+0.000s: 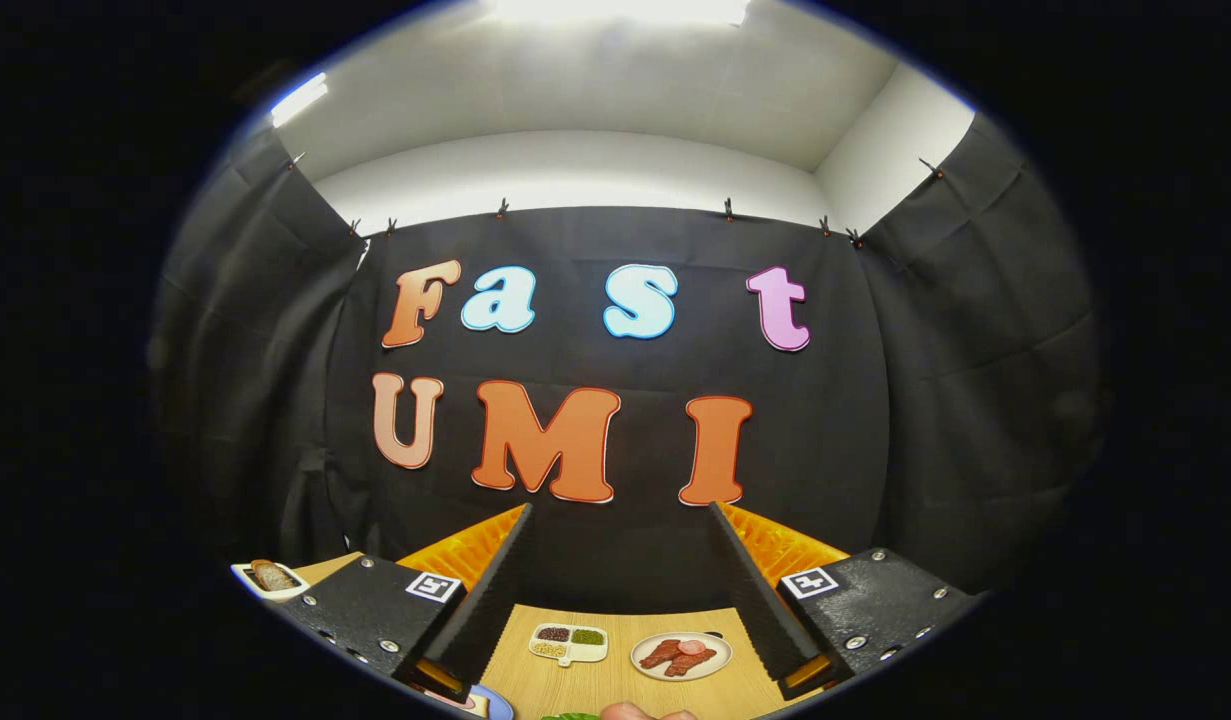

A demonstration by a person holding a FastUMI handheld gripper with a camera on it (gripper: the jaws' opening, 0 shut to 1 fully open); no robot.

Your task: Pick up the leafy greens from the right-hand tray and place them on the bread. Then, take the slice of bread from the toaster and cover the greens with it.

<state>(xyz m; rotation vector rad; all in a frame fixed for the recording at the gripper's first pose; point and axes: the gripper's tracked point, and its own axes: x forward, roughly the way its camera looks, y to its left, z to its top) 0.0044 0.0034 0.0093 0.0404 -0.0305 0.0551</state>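
Observation:
My gripper [620, 510] is open, its fingers spread wide with nothing between them, tilted up toward the booth wall above the wooden table [615, 685]. A sliver of leafy greens [571, 716] shows on the table close beneath the gripper, between the finger bases. Beside the greens lies a small rounded pinkish thing [630, 712], cut off so I cannot tell what it is. Beyond the left finger stands a white toaster [247, 580] with a brown slice of bread [272, 574] in it. A blue-rimmed plate [497, 704] peeks out under the left finger base.
On the table between the fingers lie a small divided tray [568, 643] with dark and green fillings and a round plate [681, 656] of reddish meat slices. The black cloth wall rises right behind the table's far edge.

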